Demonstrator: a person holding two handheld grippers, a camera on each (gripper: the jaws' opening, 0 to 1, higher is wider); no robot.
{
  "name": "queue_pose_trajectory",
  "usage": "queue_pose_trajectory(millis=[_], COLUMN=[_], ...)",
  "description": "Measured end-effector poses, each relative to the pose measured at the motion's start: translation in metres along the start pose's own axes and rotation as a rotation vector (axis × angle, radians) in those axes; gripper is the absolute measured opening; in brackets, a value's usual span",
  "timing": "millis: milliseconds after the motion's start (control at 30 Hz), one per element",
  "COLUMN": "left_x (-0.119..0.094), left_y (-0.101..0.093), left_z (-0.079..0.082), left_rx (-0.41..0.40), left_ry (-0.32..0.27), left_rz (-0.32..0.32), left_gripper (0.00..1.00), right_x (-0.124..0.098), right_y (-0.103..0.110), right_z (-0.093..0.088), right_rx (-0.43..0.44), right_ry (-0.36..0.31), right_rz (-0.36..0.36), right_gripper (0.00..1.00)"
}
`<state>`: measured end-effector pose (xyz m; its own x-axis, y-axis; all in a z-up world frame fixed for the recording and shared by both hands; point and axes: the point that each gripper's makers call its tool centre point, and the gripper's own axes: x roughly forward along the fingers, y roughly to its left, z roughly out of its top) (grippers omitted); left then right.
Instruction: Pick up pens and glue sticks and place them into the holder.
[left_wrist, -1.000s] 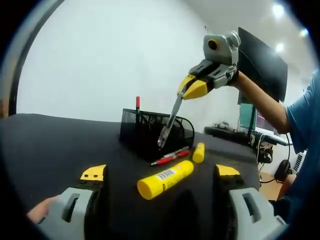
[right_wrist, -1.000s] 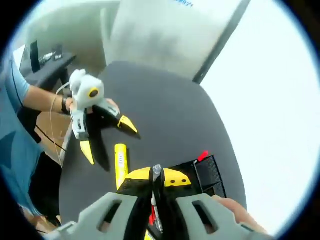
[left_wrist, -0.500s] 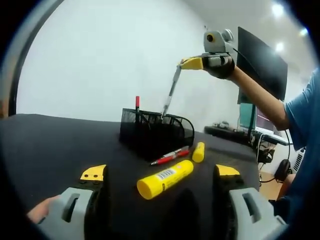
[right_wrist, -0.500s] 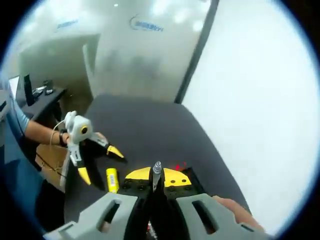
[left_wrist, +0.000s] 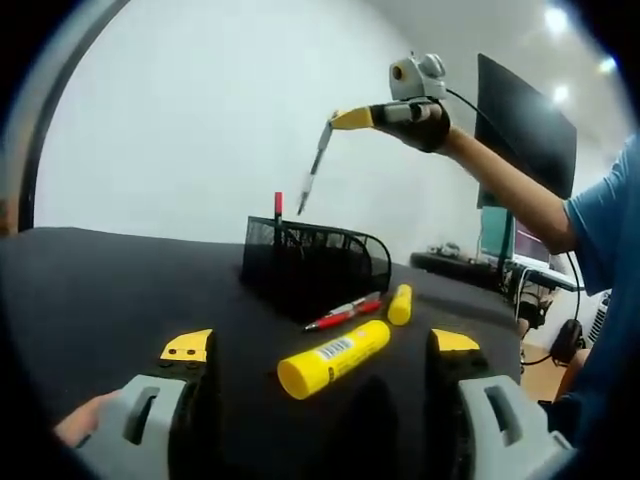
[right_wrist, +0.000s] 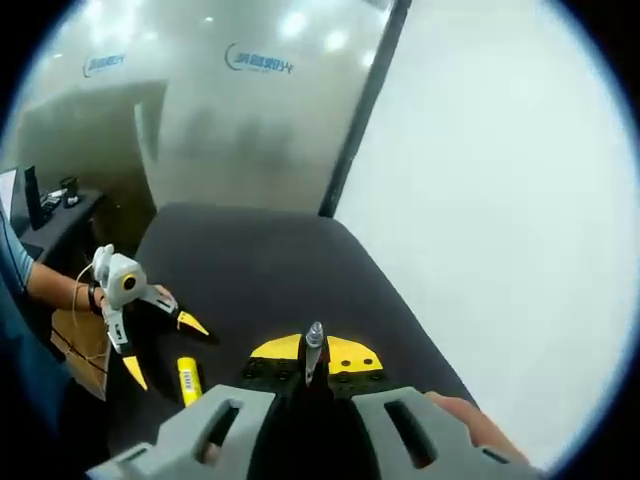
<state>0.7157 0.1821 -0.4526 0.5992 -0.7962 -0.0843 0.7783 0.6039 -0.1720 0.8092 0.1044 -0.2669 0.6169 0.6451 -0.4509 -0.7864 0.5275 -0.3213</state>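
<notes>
Silver pen (left_wrist: 311, 178) hangs tilted in air above black mesh holder (left_wrist: 318, 266), clamped between yellow jaw tips of right gripper (left_wrist: 345, 119); same pen (right_wrist: 313, 352) pokes up between closed jaws. Holder sits on dark table (left_wrist: 100, 290), red-capped pen (left_wrist: 278, 208) standing inside. Just beside holder: red pen (left_wrist: 340, 315), small glue stick (left_wrist: 400, 304), large glue stick (left_wrist: 334, 358). Left gripper (left_wrist: 320, 358) low over table, jaws wide apart, nothing held.

Black table (left_wrist: 90, 290): holder (left_wrist: 315, 265), glue sticks (left_wrist: 333, 358), pens (left_wrist: 340, 313).
</notes>
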Motion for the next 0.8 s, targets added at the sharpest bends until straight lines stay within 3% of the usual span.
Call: queue_pose_trajectory(millis=[333,800], left_x=[0.0,0.001], left_y=[0.002,0.003], left_z=[0.001,0.0], left_rx=[-0.005,-0.002], left_ry=[-0.004,0.0], left_rz=[0.006,0.008], left_gripper=[0.85,0.84], right_x=[0.017,0.037], right_y=[-0.01,0.001], right_z=[-0.012,-0.044], right_rx=[0.034,0.038], right_ry=[0.005,0.082], right_rz=[-0.009,0.04], right_gripper=[0.04,0.04])
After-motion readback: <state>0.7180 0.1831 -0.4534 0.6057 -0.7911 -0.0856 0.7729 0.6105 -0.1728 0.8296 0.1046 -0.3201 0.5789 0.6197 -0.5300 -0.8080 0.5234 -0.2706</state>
